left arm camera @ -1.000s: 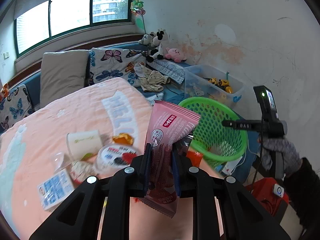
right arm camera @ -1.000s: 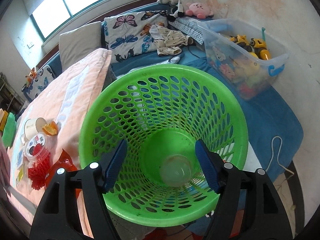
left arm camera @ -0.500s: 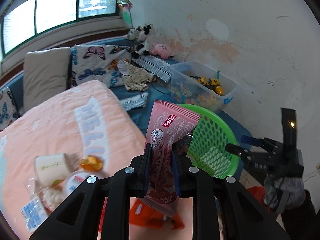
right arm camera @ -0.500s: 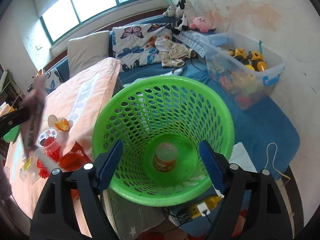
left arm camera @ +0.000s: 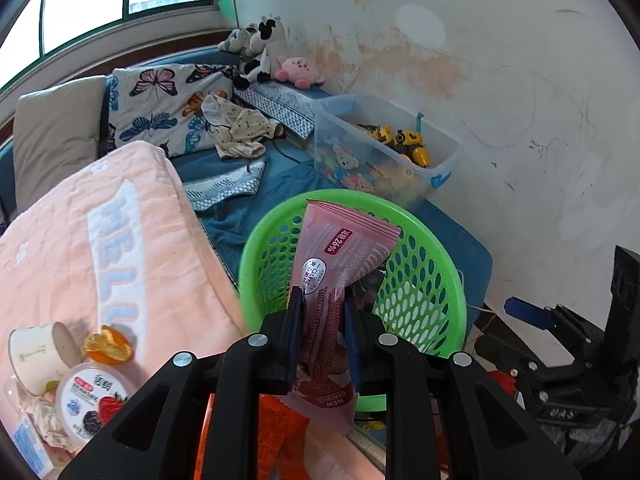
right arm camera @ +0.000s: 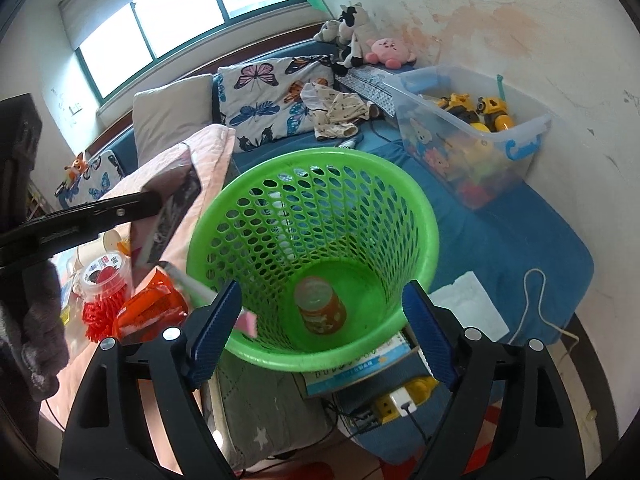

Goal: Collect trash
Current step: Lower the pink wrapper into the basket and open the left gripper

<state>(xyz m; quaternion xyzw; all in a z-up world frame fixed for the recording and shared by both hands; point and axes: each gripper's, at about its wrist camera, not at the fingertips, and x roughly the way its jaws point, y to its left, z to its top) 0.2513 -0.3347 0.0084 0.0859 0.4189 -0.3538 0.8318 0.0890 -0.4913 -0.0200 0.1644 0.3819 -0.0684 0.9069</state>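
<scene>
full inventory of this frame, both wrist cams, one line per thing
pink snack wrapper: 1, pink, clamped in left gripper, in front of basket
basket: 1, green mesh, beside bed
jar: 1, orange label, lying on basket bottom
yogurt cup: 1, white with berry lid, on blanket
paper cup: 1, white, on its side on blanket
orange wrapper: 1, orange, beside paper cup
blanket: 1, pink, on bed
toy bin: 1, clear plastic, by wall
plush toys: several, on ledge
butterfly pillow: 1, white
left gripper: 1, black, shut on wrapper
right gripper: 1, black with blue pads, open, basket seen between its fingers
</scene>
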